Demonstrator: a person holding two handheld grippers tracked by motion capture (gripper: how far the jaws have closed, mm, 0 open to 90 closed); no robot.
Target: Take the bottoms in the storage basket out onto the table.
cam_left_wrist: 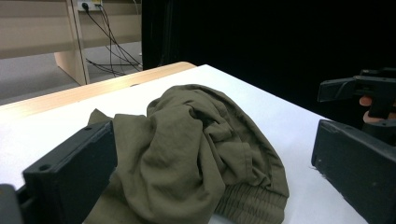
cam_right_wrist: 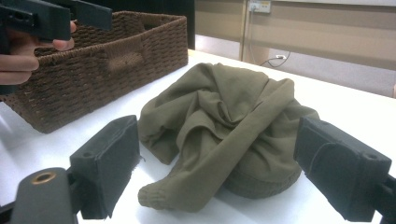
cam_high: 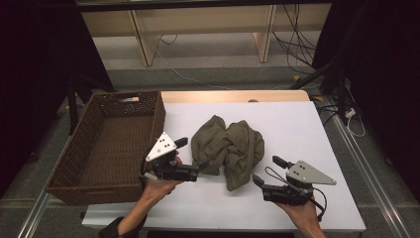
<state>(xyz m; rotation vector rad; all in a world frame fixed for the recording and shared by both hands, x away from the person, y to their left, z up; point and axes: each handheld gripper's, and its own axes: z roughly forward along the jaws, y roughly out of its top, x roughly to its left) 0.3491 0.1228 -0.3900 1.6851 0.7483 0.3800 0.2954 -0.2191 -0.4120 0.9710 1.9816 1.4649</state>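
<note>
1. An olive-green garment (cam_high: 228, 145) is seen crumpled in a heap on the white tabletop (cam_high: 292, 129), near its middle and somewhat closer to the near edge than to the far edge.
2. A ribbed, elastic hem of the garment (cam_left_wrist: 252, 205) is turned toward the near edge, and a cuffed end (cam_right_wrist: 156, 196) is stretched out flat on the tabletop in the right gripper view.
3. The left gripper (cam_high: 192, 157) is held just left of the garment, its jaws spread wide and nothing caught between them; one jaw tip is seen at the cloth's left edge, though contact cannot be told.
4. In the left gripper view the cloth is framed between the two black jaws, which stand apart from each other.
5. The right gripper (cam_high: 266, 171) is held near the garment's near-right side, close to the near edge of the tabletop, with its jaws likewise released and empty.
6. Each gripper is carried by a hand (cam_high: 157, 187) that enters from the near edge.
7. A dark brown wicker basket (cam_high: 151, 119) is set at the left edge of the tabletop, overhanging it, with its right wall near the garment but apart from it.
</note>
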